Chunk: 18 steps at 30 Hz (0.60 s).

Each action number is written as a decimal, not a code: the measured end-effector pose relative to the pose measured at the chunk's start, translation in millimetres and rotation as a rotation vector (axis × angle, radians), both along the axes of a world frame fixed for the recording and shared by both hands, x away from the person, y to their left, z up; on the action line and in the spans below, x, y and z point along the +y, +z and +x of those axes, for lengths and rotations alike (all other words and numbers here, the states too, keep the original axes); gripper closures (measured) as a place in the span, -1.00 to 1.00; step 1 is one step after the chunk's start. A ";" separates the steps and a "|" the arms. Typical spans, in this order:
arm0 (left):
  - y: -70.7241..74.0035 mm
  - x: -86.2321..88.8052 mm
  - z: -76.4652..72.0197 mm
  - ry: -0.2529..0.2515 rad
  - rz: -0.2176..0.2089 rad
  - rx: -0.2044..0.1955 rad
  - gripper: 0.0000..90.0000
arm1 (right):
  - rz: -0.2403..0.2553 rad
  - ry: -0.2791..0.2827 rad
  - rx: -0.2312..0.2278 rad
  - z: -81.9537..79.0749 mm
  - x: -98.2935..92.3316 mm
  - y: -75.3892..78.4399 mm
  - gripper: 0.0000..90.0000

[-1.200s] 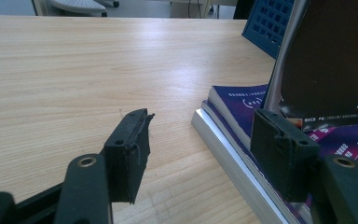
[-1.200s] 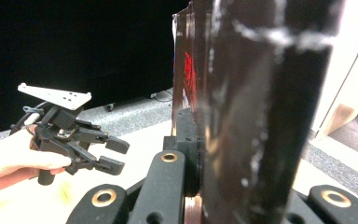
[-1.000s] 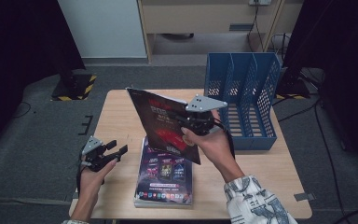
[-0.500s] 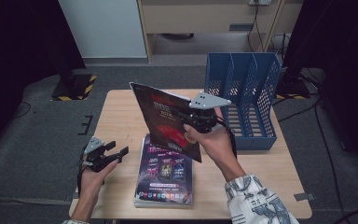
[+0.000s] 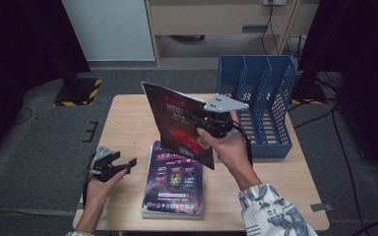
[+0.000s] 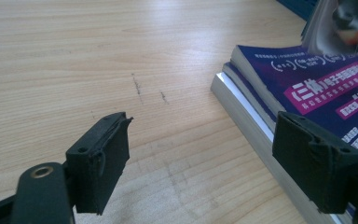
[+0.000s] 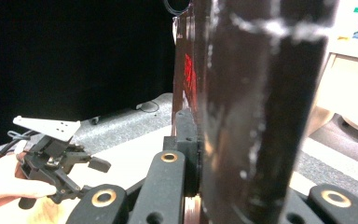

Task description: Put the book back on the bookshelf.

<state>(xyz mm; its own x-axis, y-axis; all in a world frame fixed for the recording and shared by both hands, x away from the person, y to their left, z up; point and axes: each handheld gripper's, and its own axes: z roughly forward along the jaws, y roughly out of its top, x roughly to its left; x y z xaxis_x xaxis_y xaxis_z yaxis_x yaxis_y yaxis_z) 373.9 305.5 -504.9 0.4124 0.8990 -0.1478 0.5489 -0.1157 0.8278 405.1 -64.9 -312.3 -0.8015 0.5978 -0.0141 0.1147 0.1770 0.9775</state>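
The dark magazine [image 5: 179, 123] is held up in the air above the middle of the desk [image 5: 128, 123], standing almost upright with its red-printed cover turned toward the left side of the high view. The right tool [image 5: 207, 129] is closed tight on its right edge; in the right gripper view the glossy cover [image 7: 242, 107] rises directly between the two black jaws, pressed by them.

Below it, a stack of purple magazines [image 5: 173, 179] lies flat near the front edge of the desk. The lifted magazine is above the far end of this stack and does not touch it.

The left tool [image 5: 123, 164] is low over the desk, just beside the left edge of the stack. Its jaws have just been opening and now stand wide apart, with only bare wood between them; they hold nothing.

A blue file rack [image 5: 258, 105] stands at the far right of the desk, near the right hand [image 5: 229, 147].
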 end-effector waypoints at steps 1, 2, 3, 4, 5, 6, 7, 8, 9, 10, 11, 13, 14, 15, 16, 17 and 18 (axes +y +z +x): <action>-0.5 -0.1 0.2 0.000 0.004 0.003 -0.61 | 0.000 -0.003 -0.001 0.2 -0.4 0.3 0.93; -0.9 -0.3 0.3 -0.001 0.008 0.006 -0.62 | 0.003 -0.006 0.001 0.1 -0.8 0.8 0.93; -1.7 -0.5 0.6 0.001 0.013 0.010 -0.64 | 0.003 -0.011 -0.001 0.3 -1.7 1.7 0.93; -1.9 -0.4 0.7 0.000 0.017 0.013 -0.64 | 0.003 -0.011 -0.001 0.3 -1.7 1.7 0.93; -2.5 -0.4 1.0 0.001 0.023 0.017 -0.65 | 0.004 -0.013 -0.001 0.4 -1.8 1.9 0.93; -3.0 -0.5 1.2 0.005 0.026 0.020 -0.67 | 0.003 -0.014 -0.003 0.5 -2.2 2.4 0.93; -3.7 -0.5 1.5 0.006 0.029 0.027 -0.68 | 0.005 -0.016 -0.004 0.4 -2.5 2.8 0.93; -4.3 -0.5 1.7 0.006 0.031 0.031 -0.70 | 0.006 -0.017 -0.005 0.4 -2.9 3.2 0.93; -5.4 -0.6 2.0 0.008 0.035 0.039 -0.71 | 0.009 -0.020 -0.004 0.4 -3.0 3.5 0.93; -6.2 -0.7 2.2 0.009 0.039 0.046 -0.73 | 0.010 -0.021 -0.005 0.6 -3.6 3.9 0.93; -7.2 -1.1 2.5 0.009 0.041 0.052 -0.74 | 0.011 -0.023 -0.004 0.7 -3.9 4.2 0.93; -8.4 -1.6 2.9 0.009 0.049 0.061 -0.75 | 0.013 -0.027 -0.005 0.8 -4.5 4.9 0.93; -8.9 -1.9 3.1 0.008 0.053 0.064 -0.75 | 0.013 -0.030 -0.006 0.9 -4.9 5.3 0.93; -9.4 -2.2 3.2 0.006 0.059 0.067 -0.76 | 0.014 -0.031 -0.006 0.9 -5.4 5.7 0.93; -9.9 -2.6 3.3 0.005 0.061 0.069 -0.76 | 0.016 -0.032 -0.007 1.0 -5.8 6.1 0.93; -10.4 -2.8 3.4 0.002 0.067 0.073 -0.76 | 0.018 -0.035 -0.008 1.1 -6.1 6.5 0.93; -10.9 -3.2 3.5 0.002 0.072 0.076 -0.76 | 0.018 -0.037 -0.007 1.1 -6.6 6.9 0.93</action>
